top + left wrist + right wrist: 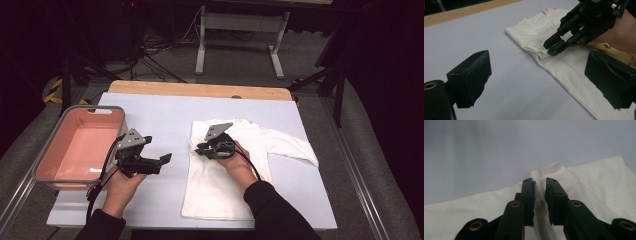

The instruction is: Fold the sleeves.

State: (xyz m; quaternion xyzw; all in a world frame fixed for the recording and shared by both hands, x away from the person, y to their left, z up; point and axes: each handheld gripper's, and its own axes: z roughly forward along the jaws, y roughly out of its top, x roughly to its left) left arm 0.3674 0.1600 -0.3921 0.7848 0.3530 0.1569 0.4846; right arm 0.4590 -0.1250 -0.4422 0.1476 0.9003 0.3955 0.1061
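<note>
A white long-sleeved shirt (pixel 215 190) lies flat on the pale board (pixel 160 120), one sleeve stretched out to the right and its left side folded in. My right gripper (pixel 199 149) rests on that folded left edge. In the right gripper view, my right gripper (pixel 540 181) has its jaws nearly together with a ridge of the shirt (pixel 599 177) pinched between them. In the left gripper view the right gripper (pixel 549 48) nips the fold of the shirt (pixel 564 67). My left gripper (pixel 161 164) hovers open over bare board left of the shirt, its jaws wide (pixel 539 60) and holding nothing.
A pink bin with a grey rim (pixel 92 108) stands at the board's left edge, close behind my left hand. A wooden table edge (pixel 200 90) runs along the back. Beyond it are a metal stand's legs (pixel 201 55) and cables on the floor.
</note>
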